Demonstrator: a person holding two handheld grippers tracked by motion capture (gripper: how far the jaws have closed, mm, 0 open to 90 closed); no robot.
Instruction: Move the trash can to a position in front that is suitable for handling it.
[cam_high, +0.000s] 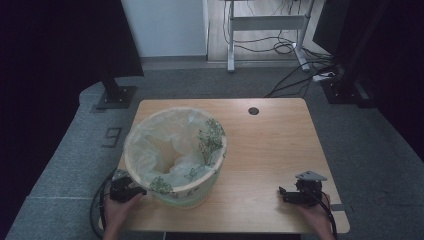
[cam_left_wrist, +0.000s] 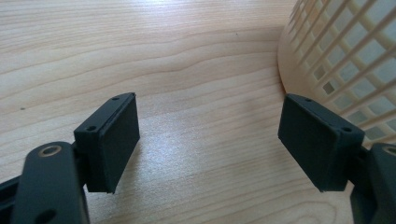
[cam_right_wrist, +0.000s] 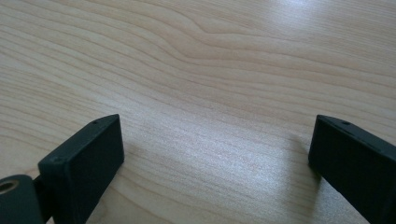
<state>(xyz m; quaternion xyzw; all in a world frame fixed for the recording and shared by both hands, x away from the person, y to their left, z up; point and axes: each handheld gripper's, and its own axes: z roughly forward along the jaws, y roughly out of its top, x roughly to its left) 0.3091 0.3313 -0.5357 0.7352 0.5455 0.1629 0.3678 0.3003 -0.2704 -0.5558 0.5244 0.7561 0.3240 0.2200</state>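
1. Grey carpet surrounds a pale wooden table (cam_high: 270, 150), with desk legs and loose cables on the floor behind it; the tabletop carries a single bin, so nothing crowds the work
2. A cream lattice bin (cam_high: 175, 192) stands upright on the near left part of the table, lined with a thin plastic bag (cam_high: 172, 150) whose edge is folded out over the rim, probably so the liner stays put and does not slide down inside
3. Low at the bin's near left side sits the left gripper (cam_left_wrist: 210, 135); its jaws stand wide apart with bare wood between them, and the lattice wall (cam_left_wrist: 345, 60) lies just beside one jaw, a placement that seems meant for working at the bin's base or rim
4. Well away, near the table's right front corner, rests the right gripper (cam_right_wrist: 215, 154); its jaws also stand wide with nothing between them, held clear as if waiting its turn
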